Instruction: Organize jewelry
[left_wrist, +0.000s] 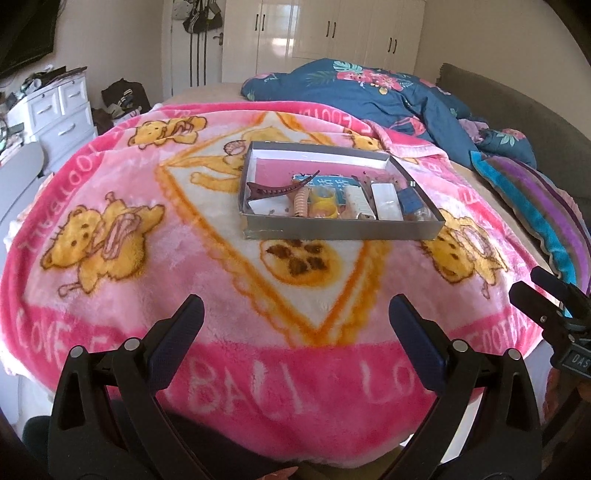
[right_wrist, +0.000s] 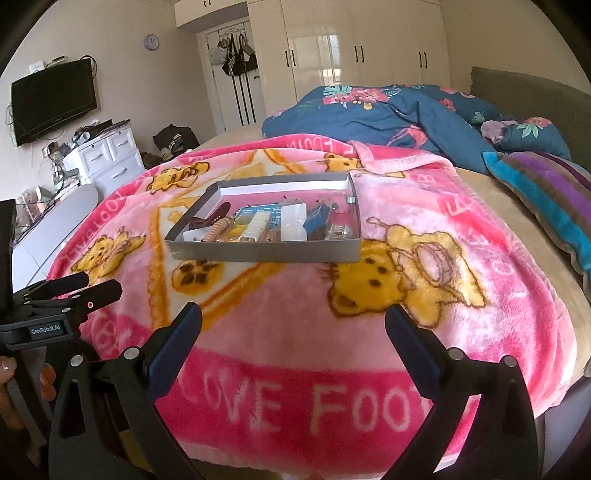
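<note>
Two grippers, both with jaws spread wide and empty: our left gripper (left_wrist: 295, 314) and right gripper (right_wrist: 293, 321) hover over the near edge of the pink bear blanket (left_wrist: 147, 295). The grey tray (left_wrist: 332, 232) sits on the blanket ahead of both, well apart from the fingertips. Inside we see a brown hair claw (left_wrist: 273, 186), an orange coil tie (left_wrist: 300, 203), a white box (left_wrist: 386, 201) and other small bits, crowded toward the tray's near wall.
</note>
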